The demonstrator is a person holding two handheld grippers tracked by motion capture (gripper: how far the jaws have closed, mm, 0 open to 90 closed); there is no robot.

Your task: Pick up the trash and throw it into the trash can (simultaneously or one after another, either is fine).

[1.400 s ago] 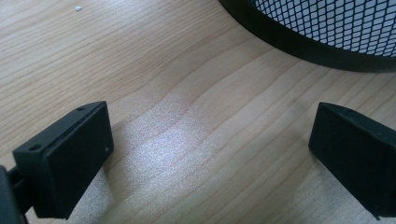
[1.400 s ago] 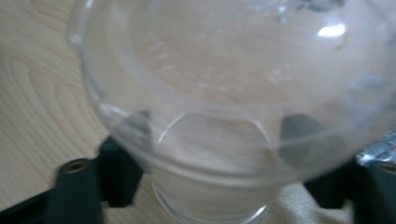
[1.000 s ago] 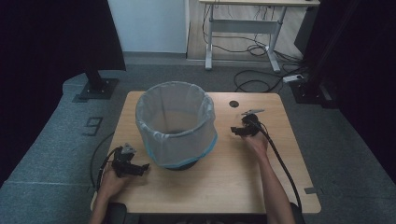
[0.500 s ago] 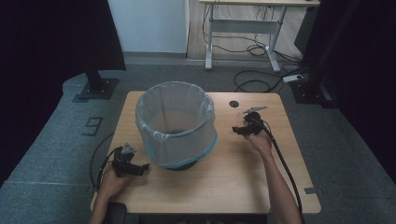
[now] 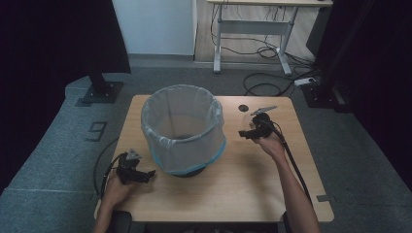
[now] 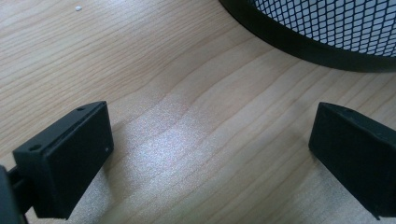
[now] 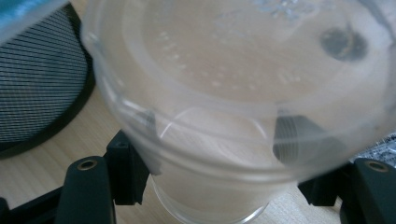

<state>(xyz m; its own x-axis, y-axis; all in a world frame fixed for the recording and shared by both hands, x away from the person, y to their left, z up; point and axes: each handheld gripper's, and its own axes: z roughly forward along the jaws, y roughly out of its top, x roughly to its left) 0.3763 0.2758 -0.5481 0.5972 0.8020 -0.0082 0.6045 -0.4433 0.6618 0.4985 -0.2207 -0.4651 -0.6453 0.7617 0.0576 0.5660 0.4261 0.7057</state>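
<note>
**Clear cup pinched beside the lined bin**

While the wooden tabletop (image 5: 243, 194) carried the whole scene, the largest thing on it was a black mesh bin (image 5: 183, 128) lined with a pale, blue-tinted bag, standing upright a little left of the middle. In the left tool view its black base ring and mesh wall (image 6: 327, 28) curved across the upper right corner, and in the right tool view the same mesh (image 7: 37, 79) stood at the left edge.

To the right of the bin, the right tool (image 5: 250, 132) was held by a hand coming up from the bottom edge, with its cable trailing back along the forearm. Its jaws were pressed onto a clear plastic cup (image 7: 233, 93), one on each side of the cup's lower part, and the cup's wide mouth faced the camera. The cup stood near the bin's right side and apart from it.

At the front left corner, the left tool (image 5: 141, 174) lay low by the bin's base. Its jaws were spread wide with only bare wood (image 6: 201, 140) between them.

A small dark round hole (image 5: 243, 107) sat in the tabletop just behind the right tool.
</note>
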